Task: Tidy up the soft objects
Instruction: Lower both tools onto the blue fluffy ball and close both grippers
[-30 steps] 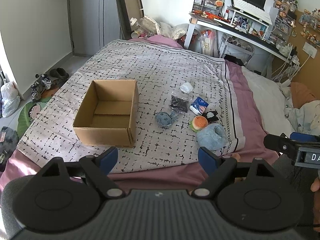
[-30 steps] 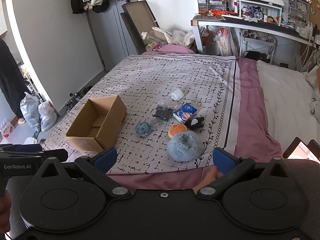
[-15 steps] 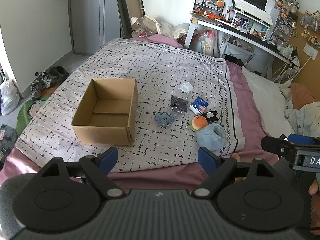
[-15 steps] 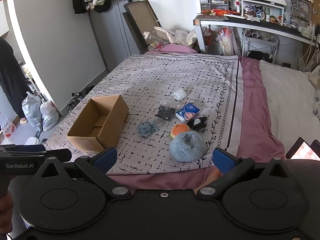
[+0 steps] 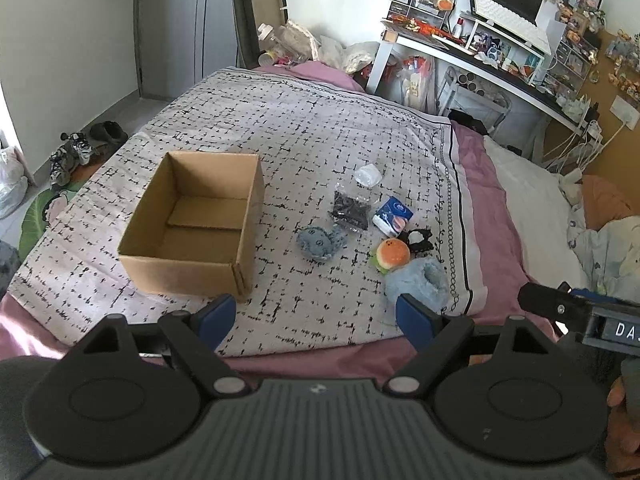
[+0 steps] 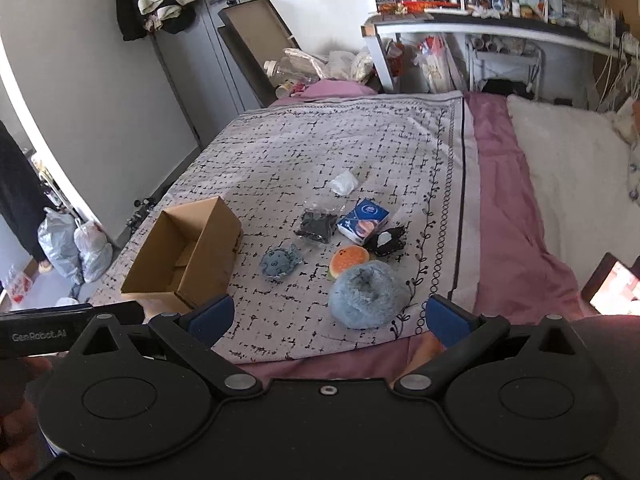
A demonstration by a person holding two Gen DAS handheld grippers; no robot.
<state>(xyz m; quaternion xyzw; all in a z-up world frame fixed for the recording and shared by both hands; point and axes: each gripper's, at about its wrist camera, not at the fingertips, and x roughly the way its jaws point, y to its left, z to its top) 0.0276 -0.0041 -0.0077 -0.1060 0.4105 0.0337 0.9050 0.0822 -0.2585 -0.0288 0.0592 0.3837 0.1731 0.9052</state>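
Note:
An open, empty cardboard box (image 5: 192, 228) (image 6: 188, 256) stands on the patterned bedspread (image 5: 280, 132). To its right lie a blue knitted toy (image 5: 320, 242) (image 6: 280, 262), an orange burger plush (image 5: 392, 254) (image 6: 349, 260), a fluffy blue plush (image 5: 418, 286) (image 6: 366, 294), a black-and-white plush (image 5: 418, 238) (image 6: 386, 240), a dark bag (image 5: 350, 210), a blue tissue pack (image 5: 392, 216) (image 6: 362, 220) and a white wad (image 5: 368, 176). My left gripper (image 5: 316, 316) is open and empty, above the bed's near edge. My right gripper (image 6: 328, 318) is open and empty, just short of the fluffy plush.
A pink sheet (image 6: 504, 216) and white blanket (image 6: 576, 184) lie right of the bedspread. A cluttered desk (image 5: 480, 48) stands behind the bed. Shoes (image 5: 72, 152) and bags (image 6: 76, 248) sit on the floor at left. A tablet (image 6: 612, 290) is at the right.
Both grippers have moved slightly forward toward the bed, so the box and toys look a little nearer. Nothing on the bed has moved. Both jaws stay open.

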